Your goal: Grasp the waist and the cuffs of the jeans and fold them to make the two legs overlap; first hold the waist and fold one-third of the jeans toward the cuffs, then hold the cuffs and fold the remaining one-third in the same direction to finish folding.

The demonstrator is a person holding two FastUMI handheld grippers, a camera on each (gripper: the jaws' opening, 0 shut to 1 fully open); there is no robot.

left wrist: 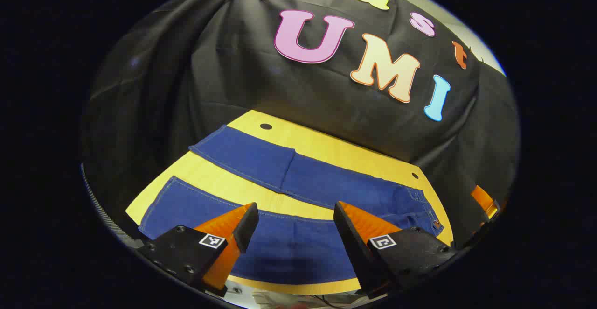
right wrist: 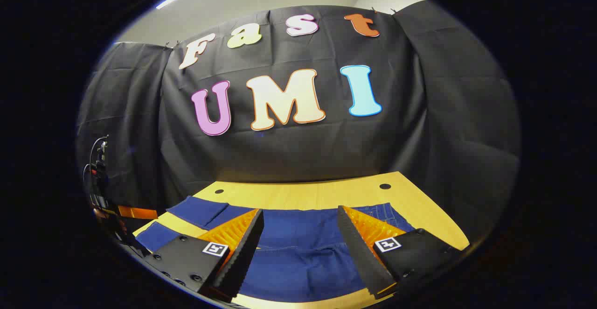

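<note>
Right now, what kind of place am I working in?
Likely a recording booth set up for a folding demo, not a home. A black cloth wall backs a bare wooden table, where jeans lie spread with legs apart, and both grippers' fingers hover open above them.

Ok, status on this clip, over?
Left gripper open, right gripper open, both above cloth. Dark blue denim jeans flat on yellow wooden table, legs apart, unfolded. Nothing in the way.
</note>
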